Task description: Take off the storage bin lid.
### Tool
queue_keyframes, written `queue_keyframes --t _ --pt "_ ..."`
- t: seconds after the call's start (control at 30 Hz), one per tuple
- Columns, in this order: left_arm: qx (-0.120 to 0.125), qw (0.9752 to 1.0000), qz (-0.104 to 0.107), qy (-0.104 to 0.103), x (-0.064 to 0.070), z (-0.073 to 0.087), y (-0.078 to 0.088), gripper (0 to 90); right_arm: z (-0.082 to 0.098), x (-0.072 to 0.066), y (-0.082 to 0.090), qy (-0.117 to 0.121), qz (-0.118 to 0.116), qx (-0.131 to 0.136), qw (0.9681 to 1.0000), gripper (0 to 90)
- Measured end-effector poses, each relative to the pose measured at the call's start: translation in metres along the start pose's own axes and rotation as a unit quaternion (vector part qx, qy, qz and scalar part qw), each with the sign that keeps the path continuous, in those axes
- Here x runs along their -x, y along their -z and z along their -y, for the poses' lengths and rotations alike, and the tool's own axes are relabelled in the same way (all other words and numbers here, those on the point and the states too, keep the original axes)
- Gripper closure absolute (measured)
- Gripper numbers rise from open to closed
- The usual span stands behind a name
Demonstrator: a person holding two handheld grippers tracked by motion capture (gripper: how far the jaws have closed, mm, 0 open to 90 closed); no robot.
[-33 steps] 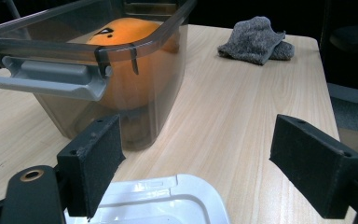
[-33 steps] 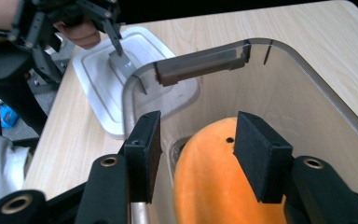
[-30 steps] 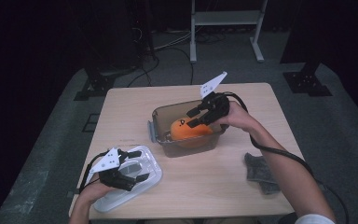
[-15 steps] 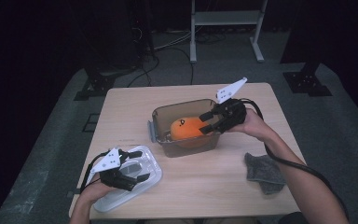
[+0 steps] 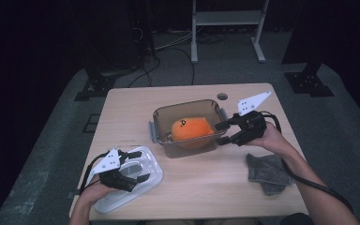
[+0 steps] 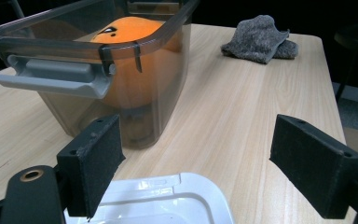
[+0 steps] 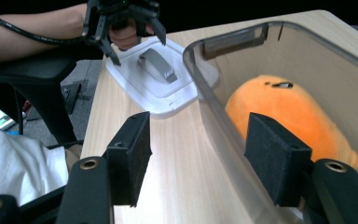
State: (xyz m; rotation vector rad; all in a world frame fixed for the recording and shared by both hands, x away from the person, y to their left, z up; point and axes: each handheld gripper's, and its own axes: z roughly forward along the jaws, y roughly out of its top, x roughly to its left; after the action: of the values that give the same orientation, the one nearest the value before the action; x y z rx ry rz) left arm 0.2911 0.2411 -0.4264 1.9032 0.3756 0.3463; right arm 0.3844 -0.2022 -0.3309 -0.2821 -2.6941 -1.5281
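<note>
A smoky clear plastic box (image 5: 161, 117) stands mid-table with an orange plush toy (image 5: 191, 131) lying inside; both also show in the left gripper view as box (image 6: 135, 93) and toy (image 6: 130, 30). My right gripper (image 5: 221, 133) is at the box's right end, pointing at it. Its jaws have just been opening and stand open (image 7: 203, 158), astride the box wall (image 7: 214, 107) without pressing it, the toy (image 7: 279, 107) beyond. My left gripper (image 5: 136, 169) rests open over the white lid (image 5: 143, 185) at the front left, the lid (image 6: 168, 200) under its pads.
A grey cloth (image 5: 267, 171) lies crumpled at the front right of the wooden table (image 5: 136, 112), and it shows again (image 6: 258, 39) past the box. The lid has a grey handle (image 7: 157, 65). A metal rack and cables stand on the floor behind the table.
My right gripper has drawn back to the right, from above the toy in the box to the box's right end, its jaws wider. The left gripper has kept still.
</note>
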Motion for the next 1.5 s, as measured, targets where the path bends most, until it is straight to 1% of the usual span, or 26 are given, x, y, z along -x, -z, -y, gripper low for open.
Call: queue_keyframes --t 0.07,0.23,0.3,0.4,0.43,0.63,1.03,1.23,1.3,1.5 --pt "-0.002 1.0 -0.004 -0.003 -0.001 0.0 0.002 15.8 0.006 -0.003 0.002 -0.003 0.002 0.003 1.0 38.7" --pt "0.0 0.9999 -0.013 0.0 -0.003 0.0 0.006 15.8 0.02 -0.011 0.009 -0.01 0.005 0.012 0.9999 38.5" --pt "-0.007 0.9998 -0.018 -0.006 -0.004 0.001 0.008 15.8 0.025 -0.013 0.012 -0.014 0.008 0.015 0.9998 37.9" --pt "-0.009 0.9997 -0.023 -0.007 -0.005 0.003 0.012 15.9 0.032 -0.016 0.014 -0.018 0.011 0.017 0.9996 37.3" --pt "-0.007 0.9997 -0.025 -0.005 -0.005 0.004 0.013 15.9 0.034 -0.017 0.015 -0.02 0.012 0.017 0.9996 37.1" --pt "-0.016 0.9993 -0.035 0.0 -0.009 0.013 0.02 16.3 0.046 -0.021 0.017 -0.027 0.015 0.018 0.9994 36.0" --pt "-0.026 0.9983 -0.052 0.01 -0.013 0.025 0.03 17.2 0.066 -0.025 0.016 -0.042 0.018 0.02 0.9988 33.0" --pt "-0.032 0.9977 -0.057 0.014 -0.016 0.03 0.031 17.4 0.074 -0.027 0.015 -0.047 0.018 0.019 0.9986 31.6" --pt "-0.032 0.9977 -0.057 0.016 -0.017 0.031 0.032 20.3 0.078 -0.028 0.015 -0.051 0.018 0.018 0.9984 31.5" --pt "-0.041 0.997 -0.063 0.018 -0.019 0.036 0.033 21.3 0.088 -0.029 0.013 -0.06 0.016 0.017 0.998 31.1"
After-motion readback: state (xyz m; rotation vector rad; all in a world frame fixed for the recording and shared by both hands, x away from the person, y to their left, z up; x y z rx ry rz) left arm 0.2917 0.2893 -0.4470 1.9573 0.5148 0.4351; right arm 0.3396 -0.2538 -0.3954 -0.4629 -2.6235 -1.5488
